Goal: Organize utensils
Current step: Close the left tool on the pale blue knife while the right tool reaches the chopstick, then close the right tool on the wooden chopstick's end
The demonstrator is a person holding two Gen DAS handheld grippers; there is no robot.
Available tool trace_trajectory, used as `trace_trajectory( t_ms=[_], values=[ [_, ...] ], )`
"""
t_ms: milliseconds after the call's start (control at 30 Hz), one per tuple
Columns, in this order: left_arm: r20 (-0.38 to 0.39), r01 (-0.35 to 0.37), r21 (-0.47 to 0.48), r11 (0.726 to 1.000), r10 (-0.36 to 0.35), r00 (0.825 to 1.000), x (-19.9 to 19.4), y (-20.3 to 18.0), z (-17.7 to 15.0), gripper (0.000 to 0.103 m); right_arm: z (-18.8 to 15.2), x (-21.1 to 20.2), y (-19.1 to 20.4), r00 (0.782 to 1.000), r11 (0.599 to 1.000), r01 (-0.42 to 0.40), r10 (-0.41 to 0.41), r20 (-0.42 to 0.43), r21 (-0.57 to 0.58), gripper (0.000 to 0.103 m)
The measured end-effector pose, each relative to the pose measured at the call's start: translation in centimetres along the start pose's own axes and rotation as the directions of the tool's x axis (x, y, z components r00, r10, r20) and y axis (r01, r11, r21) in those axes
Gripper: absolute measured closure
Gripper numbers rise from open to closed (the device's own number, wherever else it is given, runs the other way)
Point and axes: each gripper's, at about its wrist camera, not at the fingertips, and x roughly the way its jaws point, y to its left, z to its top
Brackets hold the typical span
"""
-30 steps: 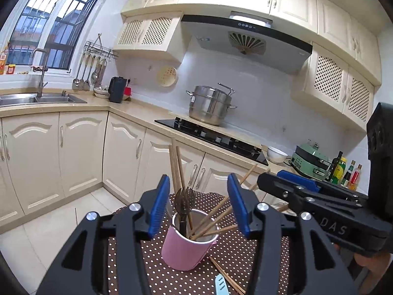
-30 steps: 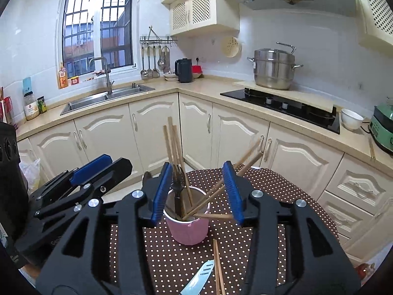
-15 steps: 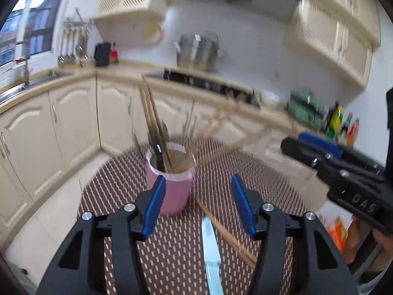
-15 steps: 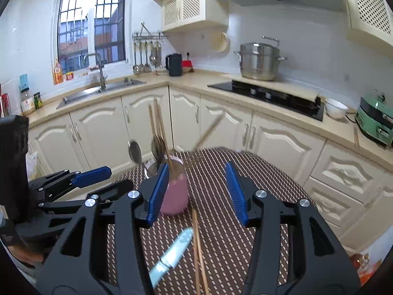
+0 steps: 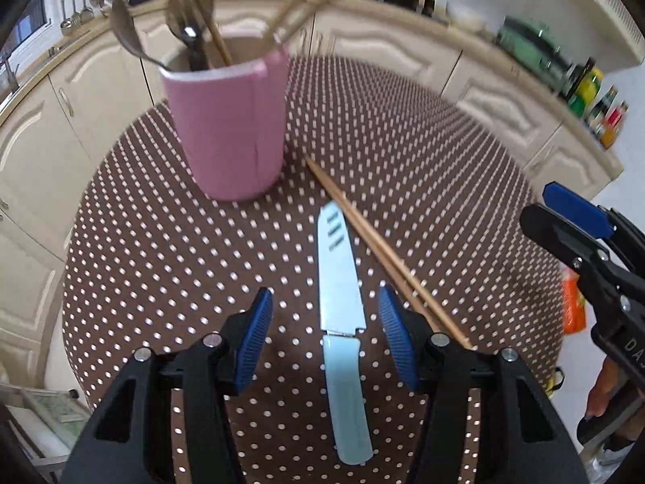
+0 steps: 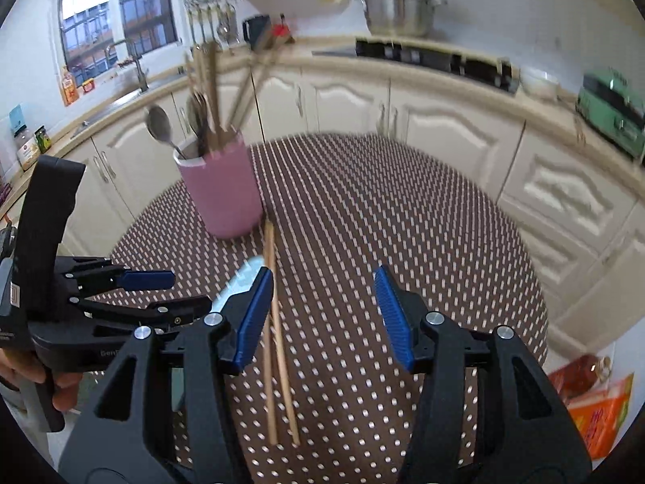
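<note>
Left wrist view: left tongs (image 5: 324, 339) now look steeply down on the dotted desk (image 5: 161, 250); a second ago they faced the kitchen with the pink cup (image 5: 229, 125) between their blue pads
Change: both tongs have dropped toward the desk, and the loose items fill the lower frame instead of the cup
Meaning: judged as the approach to a pick; the cup already holds spoons and chopsticks, and the loose pieces are still to go in
Knife (image 5: 340, 302): flat on the desk, pale blade pointing toward the cup, light blue handle toward the camera; blade-handle joint sits between the left pads, not touched
Chopsticks (image 5: 383, 254): pair lying diagonally just right of the knife, far tips near the cup base, near ends passing behind the left tongs' right pad
Left tongs state: jaws apart, nothing clamped, pads clear of the knife
Right wrist view: right tongs (image 6: 322, 314) jaws opening, nothing gripped; chopsticks (image 6: 274, 322) run lengthwise just inside the left pad, off-centre in the gap
Knife in right view (image 6: 246, 278): only the blade tip shows, beside the left pad
Cup (image 6: 221, 193): upright, well beyond both tongs, just left of the chopstick tips
Next need: centre each item between the pads before closing
</note>
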Motion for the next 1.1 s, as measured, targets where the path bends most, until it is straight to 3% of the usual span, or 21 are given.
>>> trace_trajectory(
  t_ms=[333,467,500,600,767,1033,1100],
  values=[
    [-0.088,-0.05,0.001,0.999,0.05,0.995,3.7,-1.3,0.1,0.049,-2.8,2.2,-2.4,0.996,0.999,-0.018,0.022,-0.082,0.051,0.047],
    [-0.082,-0.08,0.016,0.997,0.081,0.993,4.3,-2.1,0.5,0.049,-3.1,2.7,-2.5,0.995,0.998,-0.025,0.03,-0.098,0.053,0.047],
    [-0.082,-0.086,0.019,0.996,0.087,0.993,4.4,-2.4,0.9,0.051,-3.2,2.7,-2.5,0.994,0.998,-0.026,0.032,-0.103,0.051,0.047],
    [-0.065,-0.096,0.04,0.995,0.098,0.993,4.4,-2.8,1.1,0.075,-3.0,3.1,-2.5,0.992,0.998,-0.033,0.038,-0.118,0.045,0.047],
    [-0.049,-0.084,0.046,0.995,0.087,0.995,3.9,-3.1,0.6,0.076,-2.6,4.2,-1.6,0.985,0.998,-0.051,0.054,-0.163,0.024,0.047],
    [-0.027,-0.07,-0.034,0.997,0.069,0.997,1.6,0.4,-2.4,0.076,-1.5,6.7,0.9,0.966,0.996,-0.077,0.063,-0.25,-0.048,0.047],
    [-0.018,-0.076,-0.061,0.995,0.075,0.997,1.1,1.4,-2.9,0.076,-1.1,7.3,1.6,0.963,0.995,-0.075,0.056,-0.263,-0.063,0.058]
  ],
)
